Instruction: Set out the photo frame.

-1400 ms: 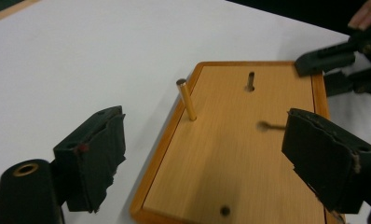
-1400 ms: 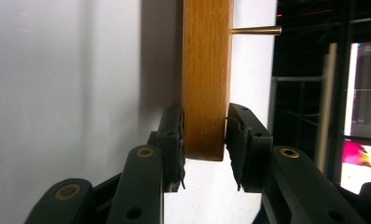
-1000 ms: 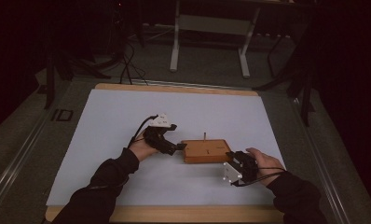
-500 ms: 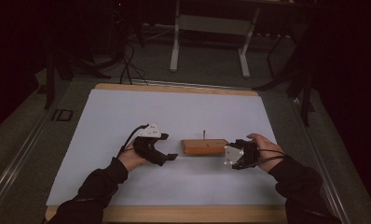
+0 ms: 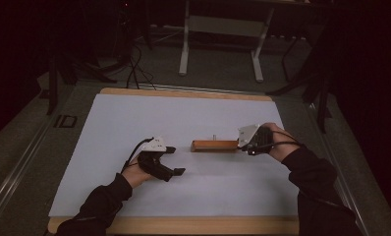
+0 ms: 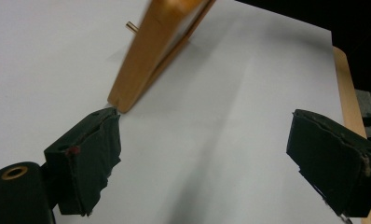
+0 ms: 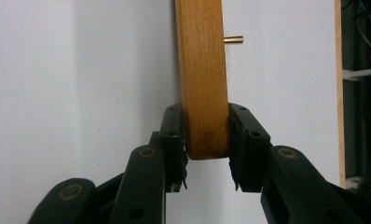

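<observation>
So the wooden block (image 5: 214, 145) is sitting pretty much in the middle of the white surface (image 5: 134, 118), lying long-ways left to right in the high view, with a little metal pin (image 5: 213, 137) poking out of it near the middle. The right gripper (image 5: 243, 145) has it by its right end, and the right gripper view makes that really clear: the block (image 7: 202, 70) runs straight away from the camera and both black fingers (image 7: 173, 135) are pressed flat against its two sides, clamped right at the near end, with the pin (image 7: 233, 39) sticking out sideways further up. The person's right hand (image 5: 274, 140) is wrapped around that gripper, dark sleeve coming in from the bottom right. The left gripper (image 5: 176, 160) is a different story: it's off to the left of the block, near but not touching it in the high view, and its fingers are spread wide with nothing between them. In the left gripper view, the two padded fingers (image 6: 88, 158) stand well apart over bare white, and the block's (image 6: 155, 56) near corner looks just above the tip of the left-hand one; whether it actually touches there is hard to tell. The wooden edge of the table (image 5: 183, 225) peeks out along the front.
</observation>
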A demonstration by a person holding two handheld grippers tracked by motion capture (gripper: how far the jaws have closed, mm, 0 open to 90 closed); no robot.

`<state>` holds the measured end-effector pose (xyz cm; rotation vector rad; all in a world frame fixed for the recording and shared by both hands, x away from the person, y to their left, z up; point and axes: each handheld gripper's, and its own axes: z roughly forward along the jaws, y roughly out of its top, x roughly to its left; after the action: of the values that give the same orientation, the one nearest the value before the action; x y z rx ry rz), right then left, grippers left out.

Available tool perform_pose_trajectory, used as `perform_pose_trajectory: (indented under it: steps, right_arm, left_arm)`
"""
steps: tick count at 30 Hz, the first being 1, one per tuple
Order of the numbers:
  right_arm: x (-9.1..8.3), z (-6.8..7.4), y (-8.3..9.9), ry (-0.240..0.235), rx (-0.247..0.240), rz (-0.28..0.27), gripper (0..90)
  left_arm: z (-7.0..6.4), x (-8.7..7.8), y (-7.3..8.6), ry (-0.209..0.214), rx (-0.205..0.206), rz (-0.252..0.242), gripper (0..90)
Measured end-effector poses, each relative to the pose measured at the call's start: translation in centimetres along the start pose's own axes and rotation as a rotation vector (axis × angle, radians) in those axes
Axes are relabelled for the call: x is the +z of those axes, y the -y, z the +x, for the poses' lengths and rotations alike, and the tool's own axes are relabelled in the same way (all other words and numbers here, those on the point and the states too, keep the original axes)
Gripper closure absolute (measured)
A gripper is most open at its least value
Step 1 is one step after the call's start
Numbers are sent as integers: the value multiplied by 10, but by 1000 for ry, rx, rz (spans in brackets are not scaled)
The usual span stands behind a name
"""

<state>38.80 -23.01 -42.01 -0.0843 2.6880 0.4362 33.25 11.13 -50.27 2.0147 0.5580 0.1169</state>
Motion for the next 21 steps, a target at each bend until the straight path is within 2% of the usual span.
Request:
perform_pose_trajectory:
  steps: [1, 6, 7, 8, 10, 13, 18, 21]
  right_arm:
    - [0, 0, 0, 0, 0, 0, 684]
    - [4, -22, -1, -42, 85, 2, 675]
    - [4, -22, -1, -42, 85, 2, 675]
    - [6, -29, -2, -54, 115, 5, 668]
    - [7, -32, -1, -58, 128, 3, 665]
    - [13, -44, 2, -67, 170, -19, 653]
    - [19, -56, 3, -71, 202, -23, 641]
    - [23, -61, 1, -62, 197, -18, 635]
  left_arm:
    - [0, 0, 1, 0, 0, 2, 104]
    - [-1, 2, 6, 3, -3, 1, 104]
    - [-2, 2, 7, 0, -1, 2, 104]
    - [-2, 3, 9, 0, -2, 0, 104]
    - [-2, 3, 10, 1, -7, 0, 104]
    - [-3, 4, 13, 7, -15, -6, 104]
    - [-2, 5, 15, 4, -17, -4, 104]
    - [-2, 5, 16, 5, -22, -15, 104]
